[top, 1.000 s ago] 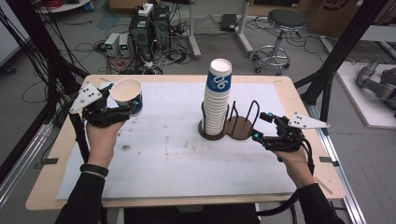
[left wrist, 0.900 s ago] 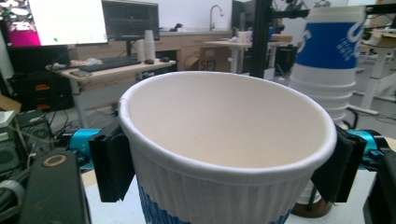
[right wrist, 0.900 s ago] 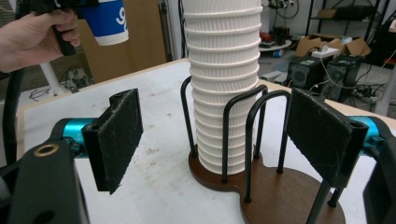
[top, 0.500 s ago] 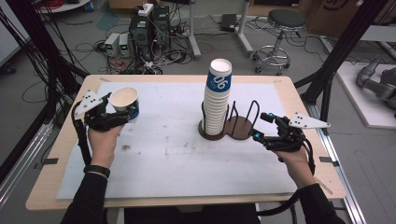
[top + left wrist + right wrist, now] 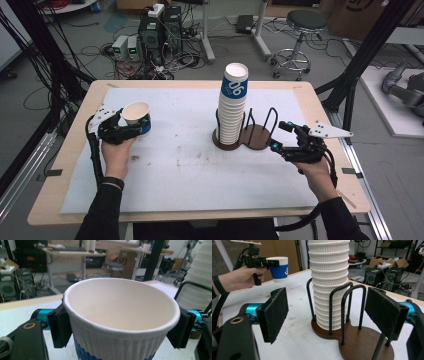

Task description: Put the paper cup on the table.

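I hold paper cup (image 5: 136, 116) in left gripper (image 5: 131, 131), left of cup stack (image 5: 233, 112) | right gripper (image 5: 283, 138) open, empty, beside its rack (image 5: 257, 136)

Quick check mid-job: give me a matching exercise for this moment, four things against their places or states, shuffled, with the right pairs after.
Things:
1. single paper cup
2. tall cup stack
3. right gripper
4. wooden holder base

Places or states:
A. open, nothing between its pads, beside the holder
B. clamped upright in the left gripper, over the table's left side
C. lies flat on the white mat, dark brown, with black wire hoops
D. stands in the holder's left ring, blue-printed cup on top

Pairs: 1-B, 2-D, 3-A, 4-C
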Action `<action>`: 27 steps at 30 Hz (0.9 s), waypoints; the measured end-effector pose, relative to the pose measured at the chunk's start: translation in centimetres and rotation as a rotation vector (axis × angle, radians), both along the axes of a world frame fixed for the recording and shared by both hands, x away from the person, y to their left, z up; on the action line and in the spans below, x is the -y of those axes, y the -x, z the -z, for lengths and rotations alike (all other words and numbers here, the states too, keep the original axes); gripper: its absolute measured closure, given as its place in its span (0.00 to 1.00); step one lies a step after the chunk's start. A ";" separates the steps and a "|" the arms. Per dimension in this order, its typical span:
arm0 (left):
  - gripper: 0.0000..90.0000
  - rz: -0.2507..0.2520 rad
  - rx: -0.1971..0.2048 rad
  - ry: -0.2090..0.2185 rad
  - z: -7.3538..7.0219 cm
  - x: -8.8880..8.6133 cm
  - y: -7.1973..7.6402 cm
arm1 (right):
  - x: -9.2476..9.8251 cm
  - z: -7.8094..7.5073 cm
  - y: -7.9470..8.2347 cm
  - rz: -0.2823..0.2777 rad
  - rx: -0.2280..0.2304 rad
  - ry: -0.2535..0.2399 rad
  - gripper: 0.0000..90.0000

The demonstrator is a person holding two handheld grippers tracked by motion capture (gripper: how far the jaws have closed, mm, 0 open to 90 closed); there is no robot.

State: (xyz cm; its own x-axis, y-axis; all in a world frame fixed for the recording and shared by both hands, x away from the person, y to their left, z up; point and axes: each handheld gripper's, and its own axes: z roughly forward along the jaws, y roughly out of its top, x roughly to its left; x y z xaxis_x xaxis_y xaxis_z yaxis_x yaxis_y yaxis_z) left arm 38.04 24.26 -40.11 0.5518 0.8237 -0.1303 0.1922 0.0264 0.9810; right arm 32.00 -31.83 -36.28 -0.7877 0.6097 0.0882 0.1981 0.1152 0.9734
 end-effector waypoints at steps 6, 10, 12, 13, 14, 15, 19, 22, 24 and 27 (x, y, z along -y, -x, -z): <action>0.24 -0.020 -0.010 -0.007 1.2 0.2 -1.2 | 0.0 0.1 -0.1 0.003 0.005 0.008 0.22; 0.23 -0.037 -0.059 -0.035 2.3 0.1 -2.2 | 0.0 0.2 -0.2 0.000 0.000 0.009 0.22; 0.23 -0.051 -0.063 -0.050 2.6 0.1 -2.4 | 0.0 0.2 -0.1 0.003 -0.006 0.008 0.22; 0.23 -0.057 -0.060 -0.050 2.7 0.1 -2.5 | 0.1 0.3 -0.2 0.004 -0.003 0.007 0.22; 0.23 -0.065 -0.062 -0.051 2.9 0.0 -2.6 | 0.1 0.3 -0.2 0.004 -0.004 0.009 0.22; 0.23 -0.070 -0.066 -0.053 3.0 0.0 -2.7 | 0.1 0.3 -0.2 0.005 -0.005 0.009 0.22; 0.23 -0.081 -0.062 -0.061 3.3 -0.1 -2.9 | 0.2 0.3 -0.2 0.002 -0.006 0.007 0.22; 0.23 -0.086 -0.062 -0.060 3.4 -0.1 -3.0 | 0.2 0.4 -0.2 0.005 -0.009 0.009 0.22; 0.23 -0.087 -0.067 -0.070 3.6 -0.1 -3.1 | 0.2 0.4 -0.2 0.005 -0.006 0.012 0.22; 0.23 -0.083 -0.080 -0.065 3.9 -0.1 -3.3 | 0.1 0.4 -0.2 0.006 -0.004 0.012 0.22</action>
State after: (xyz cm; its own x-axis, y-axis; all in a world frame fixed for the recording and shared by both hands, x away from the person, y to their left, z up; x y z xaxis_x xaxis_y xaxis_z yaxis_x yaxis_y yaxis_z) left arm 41.33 24.33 -44.01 0.4717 0.8741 -0.1159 0.2695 -0.0178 0.9628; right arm 32.22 -31.98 -36.66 -0.7838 0.6153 0.0840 0.2024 0.1253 0.9712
